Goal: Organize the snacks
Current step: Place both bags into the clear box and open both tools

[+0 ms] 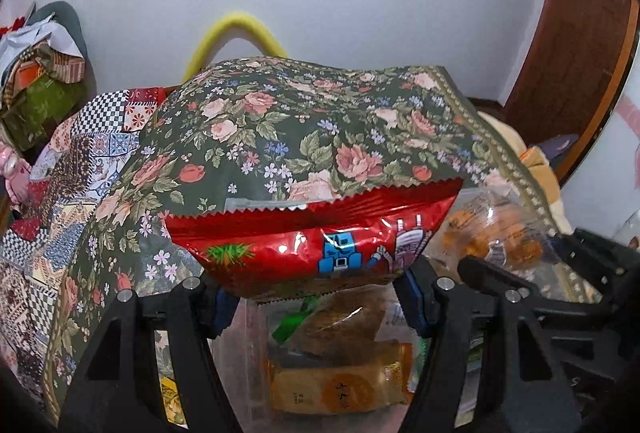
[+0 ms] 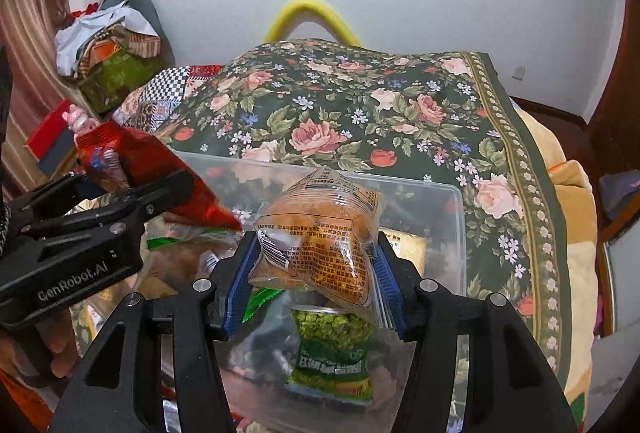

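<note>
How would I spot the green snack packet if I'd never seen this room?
Find the bed with the dark flowered blanket; a clear plastic box sits on it. Inside, just below the orange snack bag held by the right gripper, lies the green packet, the only one showing green peas through a window.

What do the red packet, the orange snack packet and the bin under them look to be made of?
Red packet, held in the left tongs: glossy foil-like plastic film, with sharp glints and a zigzag seal.
Orange snack packet, held in the right tongs: thin clear plastic film, crinkled, contents showing through.
Bin: clear, seemingly rigid plastic; the floral cloth shows through its wall.
</note>
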The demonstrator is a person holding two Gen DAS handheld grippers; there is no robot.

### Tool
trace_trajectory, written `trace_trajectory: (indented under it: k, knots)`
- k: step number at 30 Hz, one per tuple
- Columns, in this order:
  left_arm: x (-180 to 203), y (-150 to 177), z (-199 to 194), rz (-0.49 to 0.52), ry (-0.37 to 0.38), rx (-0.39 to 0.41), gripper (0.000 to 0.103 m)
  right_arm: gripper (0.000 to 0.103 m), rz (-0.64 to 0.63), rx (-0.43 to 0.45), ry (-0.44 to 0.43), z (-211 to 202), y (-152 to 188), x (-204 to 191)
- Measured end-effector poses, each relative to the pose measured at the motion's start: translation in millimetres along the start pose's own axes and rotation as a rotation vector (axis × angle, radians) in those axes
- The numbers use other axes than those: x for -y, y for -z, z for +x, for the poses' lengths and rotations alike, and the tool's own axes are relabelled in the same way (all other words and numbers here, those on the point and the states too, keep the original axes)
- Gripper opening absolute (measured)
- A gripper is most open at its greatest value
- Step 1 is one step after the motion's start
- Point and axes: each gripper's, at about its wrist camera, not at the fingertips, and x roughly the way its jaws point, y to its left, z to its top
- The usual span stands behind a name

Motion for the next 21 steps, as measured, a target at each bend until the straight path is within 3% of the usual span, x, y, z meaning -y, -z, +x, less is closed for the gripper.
trace_trajectory:
  k: [6, 8, 11, 21]
  knots:
    - [1.5, 6.1, 9.9, 0.03, -0.033, -0.053, 0.072, 0.06, -0.013, -0.015, 0.001, 7.2, 0.4, -2.8]
    - [0.2, 7.7, 9.4, 0.037, -0.038, -0.054, 0.078, 0.062, -0.025, -0.014, 0.012, 7.2, 1.3, -3.9]
    - [-3.9, 10.4, 5.0, 0.03, -0.009, -0.052, 0.08, 0.066, -0.033, -0.015, 0.015, 4.2, 2.5, -3.9]
    - [-1.5, 13.1, -45.5, 0.054, 0.045, 0.003, 0.089, 0.074, -0.031, 0.032, -0.002, -33.6, 7.0, -6.5]
